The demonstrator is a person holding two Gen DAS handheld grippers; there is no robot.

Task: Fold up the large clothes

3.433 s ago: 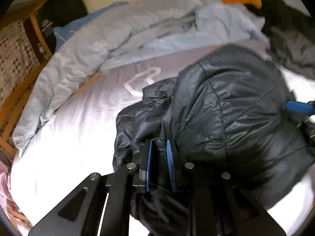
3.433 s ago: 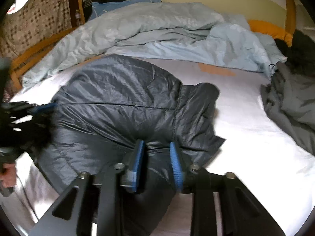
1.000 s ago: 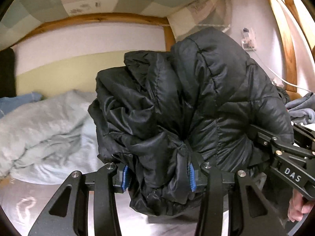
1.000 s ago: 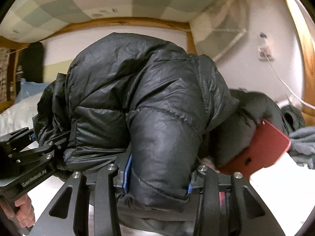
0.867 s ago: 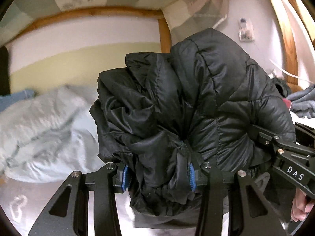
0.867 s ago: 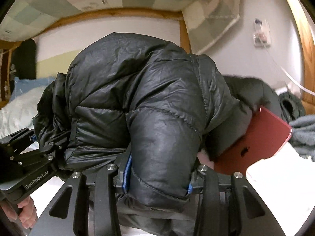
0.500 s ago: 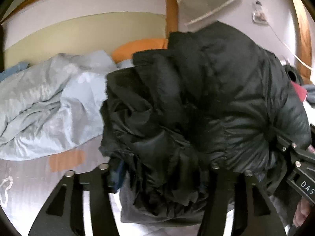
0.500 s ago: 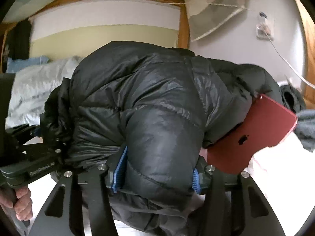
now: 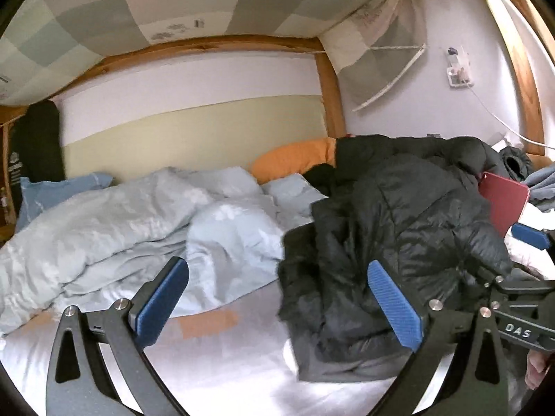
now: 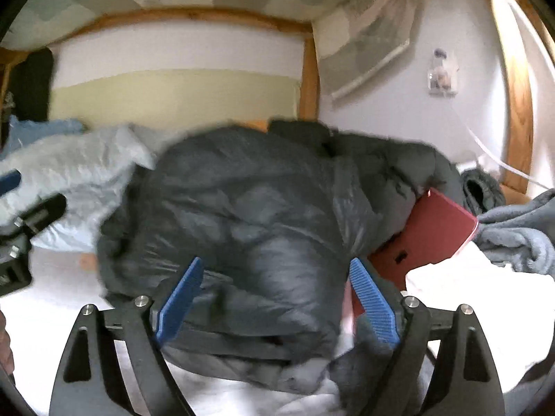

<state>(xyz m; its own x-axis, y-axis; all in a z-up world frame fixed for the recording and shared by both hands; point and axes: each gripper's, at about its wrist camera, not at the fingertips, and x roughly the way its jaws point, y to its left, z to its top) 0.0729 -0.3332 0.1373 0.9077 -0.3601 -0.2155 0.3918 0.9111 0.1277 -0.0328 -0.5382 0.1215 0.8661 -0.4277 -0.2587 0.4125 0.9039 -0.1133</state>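
Bed (image 9: 215, 357); jacket (image 10: 249, 215) between right gripper (image 10: 277, 298)

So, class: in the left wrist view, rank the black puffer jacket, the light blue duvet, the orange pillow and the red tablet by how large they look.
1. light blue duvet and black puffer jacket: too alike to rank
2. orange pillow and red tablet: alike, both partly hidden

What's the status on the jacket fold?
Both tongs opening, nothing gripped. Jacket bundled on bed. Red tablet leaning against it.
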